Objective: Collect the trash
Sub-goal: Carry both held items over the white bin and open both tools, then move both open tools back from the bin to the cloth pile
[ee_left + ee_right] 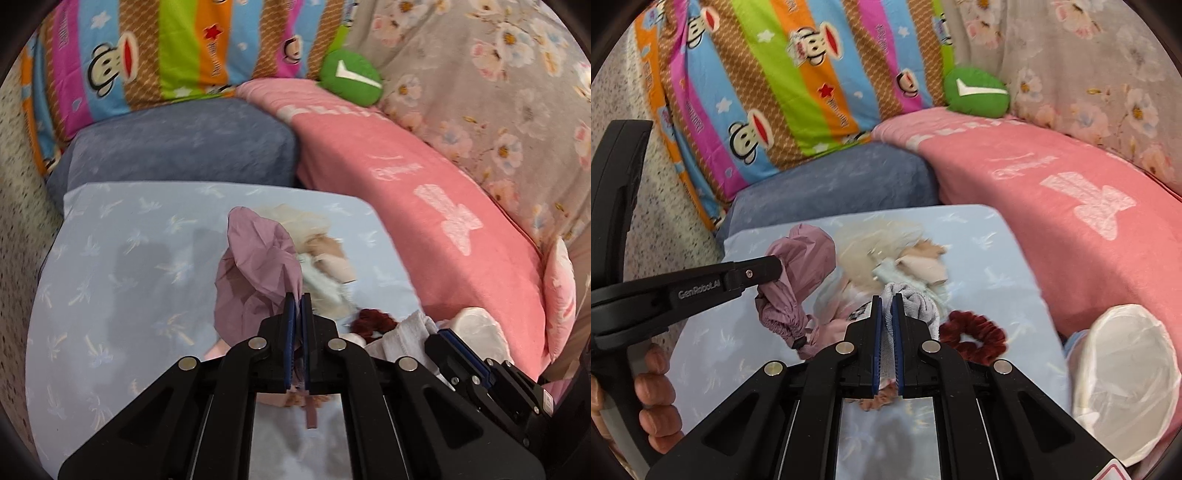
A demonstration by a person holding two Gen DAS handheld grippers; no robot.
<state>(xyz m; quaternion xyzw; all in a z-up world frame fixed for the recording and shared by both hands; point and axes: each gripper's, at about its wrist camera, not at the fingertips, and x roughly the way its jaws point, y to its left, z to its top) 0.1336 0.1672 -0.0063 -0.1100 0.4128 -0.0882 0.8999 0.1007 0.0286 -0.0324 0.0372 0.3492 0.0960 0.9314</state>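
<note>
A crumpled mauve plastic bag [255,273] is being gripped by the left claw [298,301]; at its three o'clock, a grey knitted cloth [916,299] is being pinched by the right claw [886,304].

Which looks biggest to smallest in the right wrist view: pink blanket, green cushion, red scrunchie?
1. Pink blanket, by far.
2 and 3. Green cushion and red scrunchie look alike in size; the scrunchie lies nearer the camera, so I cannot rank them.

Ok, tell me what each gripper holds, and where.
Left gripper: the mauve bag, pinched at its edge. Right gripper: the grey-white cloth, at its near end.
</note>
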